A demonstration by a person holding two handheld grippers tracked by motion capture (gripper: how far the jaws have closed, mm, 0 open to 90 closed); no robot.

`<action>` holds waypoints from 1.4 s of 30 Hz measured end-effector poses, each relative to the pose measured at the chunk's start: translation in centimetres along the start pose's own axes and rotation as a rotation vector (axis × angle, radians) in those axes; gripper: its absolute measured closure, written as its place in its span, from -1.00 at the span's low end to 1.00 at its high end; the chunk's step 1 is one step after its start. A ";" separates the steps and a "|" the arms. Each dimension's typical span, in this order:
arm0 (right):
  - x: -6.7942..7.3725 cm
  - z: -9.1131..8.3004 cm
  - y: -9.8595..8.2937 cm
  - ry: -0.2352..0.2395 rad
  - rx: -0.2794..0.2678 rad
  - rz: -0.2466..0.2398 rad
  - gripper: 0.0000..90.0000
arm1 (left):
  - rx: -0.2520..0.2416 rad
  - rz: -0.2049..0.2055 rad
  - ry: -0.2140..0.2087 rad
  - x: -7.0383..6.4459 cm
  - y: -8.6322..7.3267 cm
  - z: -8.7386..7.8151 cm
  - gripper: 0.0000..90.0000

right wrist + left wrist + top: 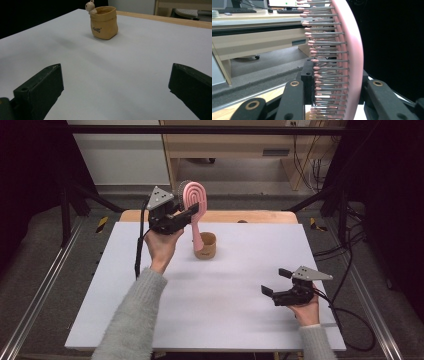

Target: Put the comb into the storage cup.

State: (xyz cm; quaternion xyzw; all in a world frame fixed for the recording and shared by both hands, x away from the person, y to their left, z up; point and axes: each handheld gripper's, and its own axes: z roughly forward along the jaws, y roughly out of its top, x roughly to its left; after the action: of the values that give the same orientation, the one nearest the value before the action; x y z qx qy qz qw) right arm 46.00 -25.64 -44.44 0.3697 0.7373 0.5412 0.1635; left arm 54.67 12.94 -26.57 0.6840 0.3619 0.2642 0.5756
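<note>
We hold the pink brush (194, 210) in our left claw (186, 215), raised above the bench (240, 320) at about 11 o'clock from its middle. The claw is clamped across the brush where the head meets the handle; in the left gripper view the black jaws press on both sides of the brush (352, 62), its pink-tipped bristles pointing toward the left of that view. The head stands up, and the handle hangs down with its end at the mouth of the tan pot (205, 246), just at 5 o'clock from the claw. We cannot tell whether the handle touches the pot.

Our right claw (276, 281) sits low over the bench at about 4 o'clock, well apart from the pot, its jaws spread wide with nothing between them. In the right gripper view the pot (104, 23) stands upright at 12 o'clock, a small figure at its rim.
</note>
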 end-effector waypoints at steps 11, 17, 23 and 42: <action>0.0 0.0 0.0 0.000 0.005 0.000 -1.00 | 0.001 0.000 0.008 0.2 0.4 2.0 0.41; 0.0 0.0 0.0 0.000 0.007 -0.005 -1.00 | 0.004 -0.005 0.016 0.2 0.5 3.1 0.41; 0.0 0.0 0.0 0.002 0.006 -0.003 -1.00 | 0.005 -0.008 0.018 0.4 0.6 4.1 0.41; 0.0 0.1 -0.1 0.003 0.007 -0.005 -1.00 | 0.035 0.010 0.038 0.9 -0.2 7.3 0.41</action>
State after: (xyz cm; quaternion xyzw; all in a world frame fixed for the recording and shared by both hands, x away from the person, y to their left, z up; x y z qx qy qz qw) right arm 46.01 -25.59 -44.55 0.3677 0.7403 0.5388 0.1626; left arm 60.85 9.31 -28.28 0.6905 0.3741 0.2736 0.5554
